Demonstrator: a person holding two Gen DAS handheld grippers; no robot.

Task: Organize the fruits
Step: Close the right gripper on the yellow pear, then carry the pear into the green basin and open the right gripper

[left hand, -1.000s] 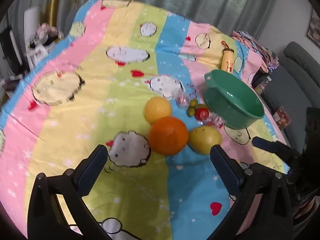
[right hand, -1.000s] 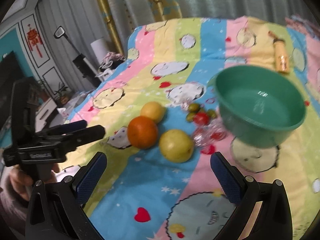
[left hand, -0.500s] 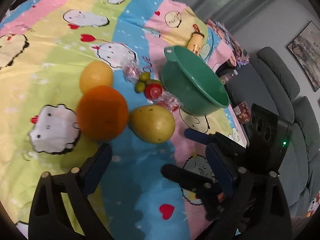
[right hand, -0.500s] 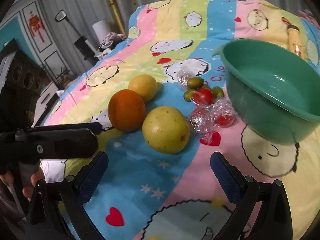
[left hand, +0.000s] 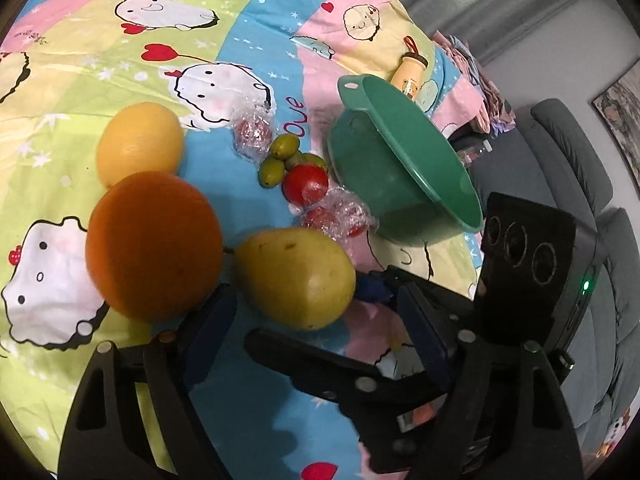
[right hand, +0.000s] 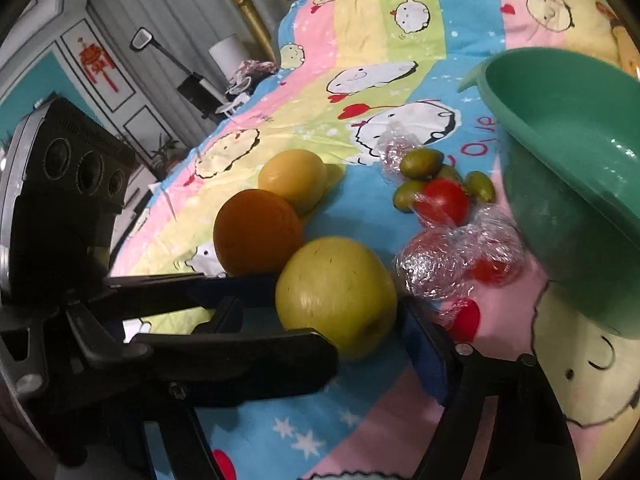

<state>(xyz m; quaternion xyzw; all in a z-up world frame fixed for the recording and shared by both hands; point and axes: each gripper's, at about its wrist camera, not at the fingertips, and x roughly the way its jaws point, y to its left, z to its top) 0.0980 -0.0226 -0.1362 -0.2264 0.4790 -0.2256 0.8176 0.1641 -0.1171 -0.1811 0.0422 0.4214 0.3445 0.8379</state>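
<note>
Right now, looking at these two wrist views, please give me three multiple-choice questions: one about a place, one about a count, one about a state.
1. Where does the orange lie?
A. inside the green bowl
B. on the cloth between the yellow round fruit and the pear
C. on the sofa

2. How many small green fruits lie beside the unwrapped red tomato?
A. one
B. three
C. six

3. What is in the green bowl?
A. nothing that shows
B. the pear
C. two tomatoes

Answers:
1 B: it touches the yellow round fruit, with the pear on its other side.
2 B: the right wrist view shows three.
3 A: its visible inside is bare.
</note>
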